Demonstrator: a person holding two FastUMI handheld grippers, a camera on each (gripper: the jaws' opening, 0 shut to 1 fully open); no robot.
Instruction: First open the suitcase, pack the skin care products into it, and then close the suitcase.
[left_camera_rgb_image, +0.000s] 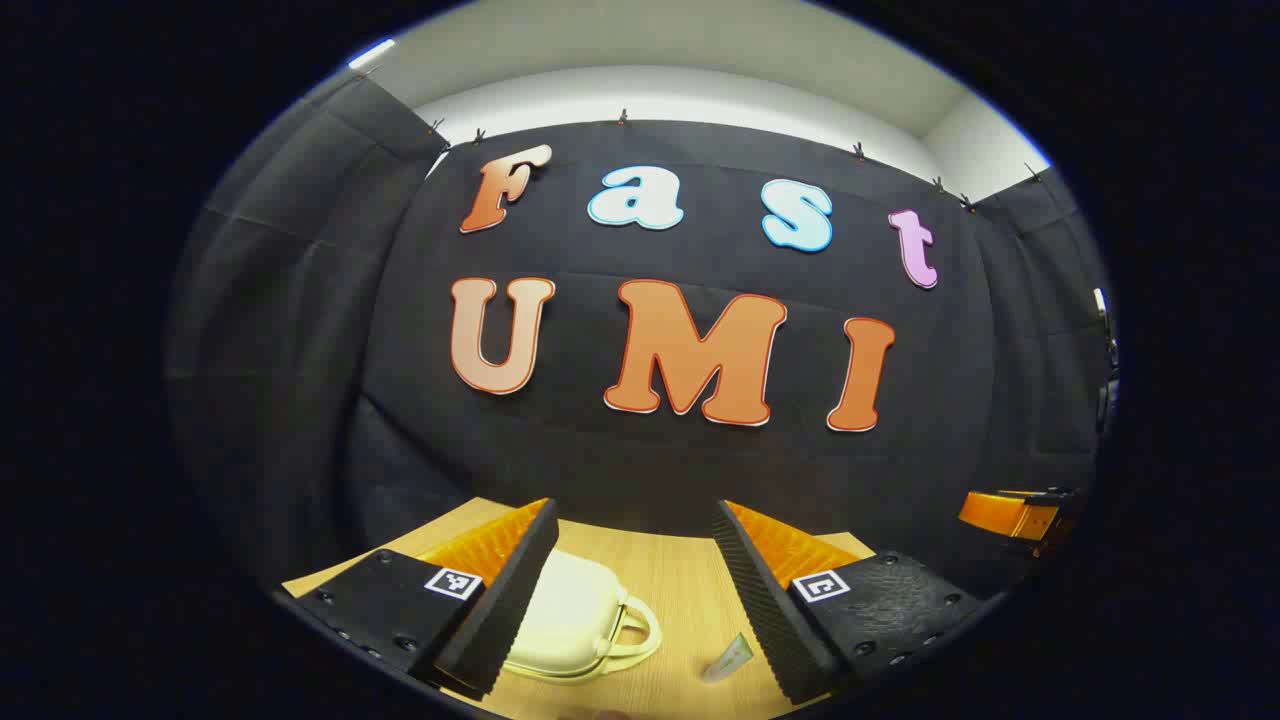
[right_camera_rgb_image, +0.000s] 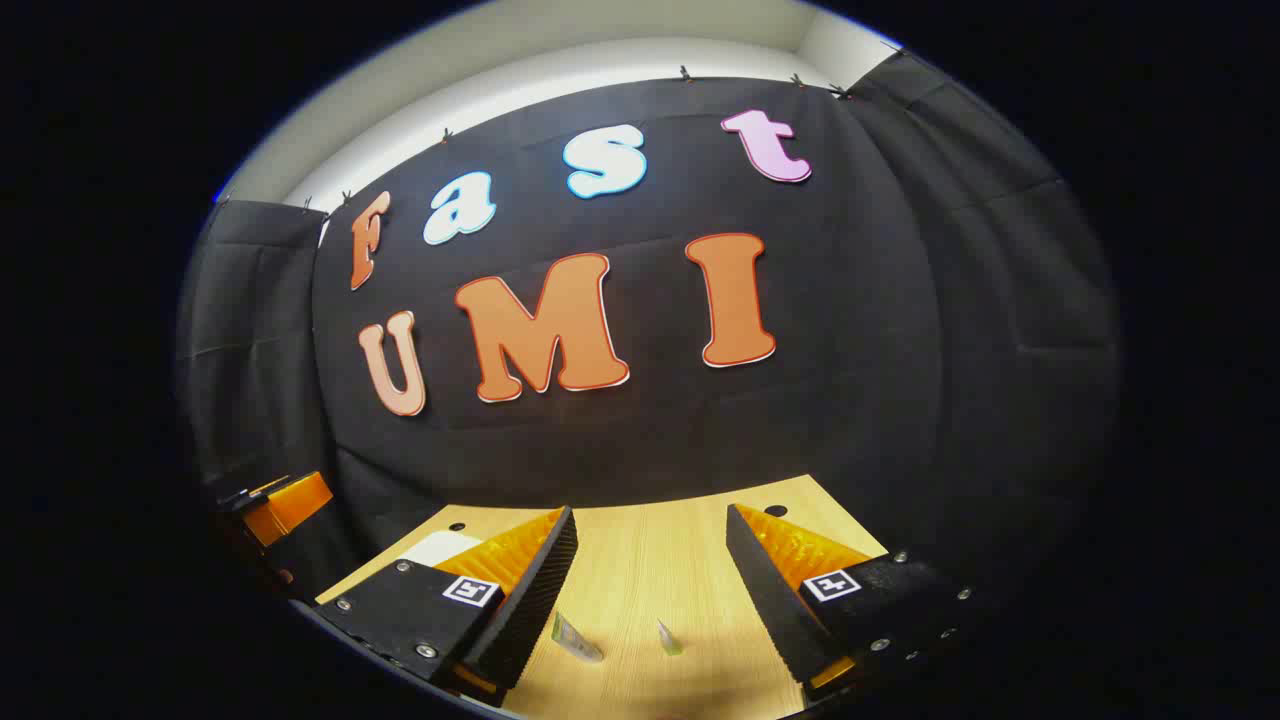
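A small cream suitcase (left_camera_rgb_image: 575, 620) with a carry handle lies closed on the wooden table (left_camera_rgb_image: 670, 570), just beyond my left gripper (left_camera_rgb_image: 635, 515), which hangs open above it with nothing between its fingers. A small pale-green skin care sachet (left_camera_rgb_image: 728, 660) lies to the suitcase's right. In the right gripper view, my right gripper (right_camera_rgb_image: 652, 515) is open and held above the table (right_camera_rgb_image: 650, 560). Two small skin care sachets (right_camera_rgb_image: 577, 637) (right_camera_rgb_image: 668, 638) lie below it. A pale corner of the suitcase (right_camera_rgb_image: 440, 548) peeks out behind its left finger.
The black cloth wall stands close behind the table's far edge. The right gripper (left_camera_rgb_image: 1015, 515) shows at the far right of the left gripper view, and the left gripper (right_camera_rgb_image: 285, 505) at the far left of the right gripper view. Small dark holes (right_camera_rgb_image: 775, 511) mark the tabletop.
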